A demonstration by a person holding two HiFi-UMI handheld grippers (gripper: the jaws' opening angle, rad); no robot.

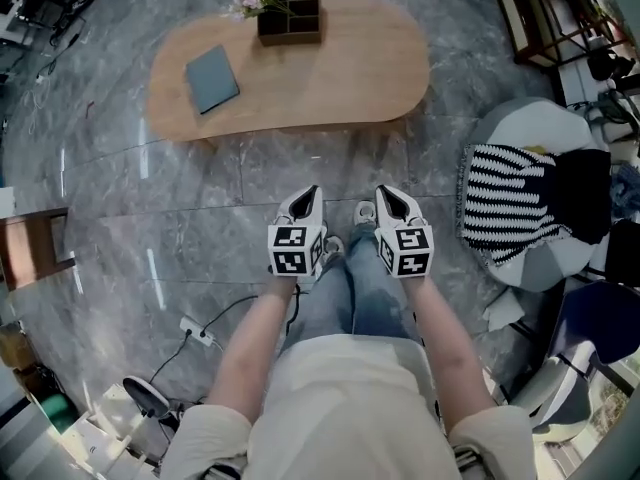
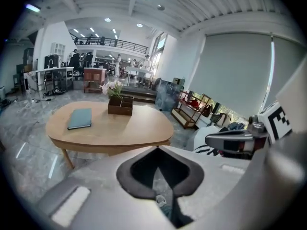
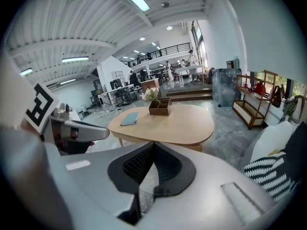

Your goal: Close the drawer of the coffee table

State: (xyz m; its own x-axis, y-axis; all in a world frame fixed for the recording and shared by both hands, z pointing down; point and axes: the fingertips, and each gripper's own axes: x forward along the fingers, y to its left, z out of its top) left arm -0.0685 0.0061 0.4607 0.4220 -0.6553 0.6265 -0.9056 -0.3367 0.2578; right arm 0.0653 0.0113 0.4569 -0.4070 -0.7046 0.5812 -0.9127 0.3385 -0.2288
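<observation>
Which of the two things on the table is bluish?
The flat notebook, at the table's left in the head view; the divided box is dark brown.

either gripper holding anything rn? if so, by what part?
Nothing held. Left gripper and right gripper are both shut with nothing between the jaws, apart from the coffee table.

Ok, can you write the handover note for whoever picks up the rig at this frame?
Claws: the left claw and right claw are both shut and empty, held side by side above the floor.
Things: the coffee table stands ahead, clear of both claws, with a book and a wooden box on top.
Done: no drawer sticks out in any view, so it looks closed.
Left: probably nothing, but check the drawer front sits flush.
</observation>
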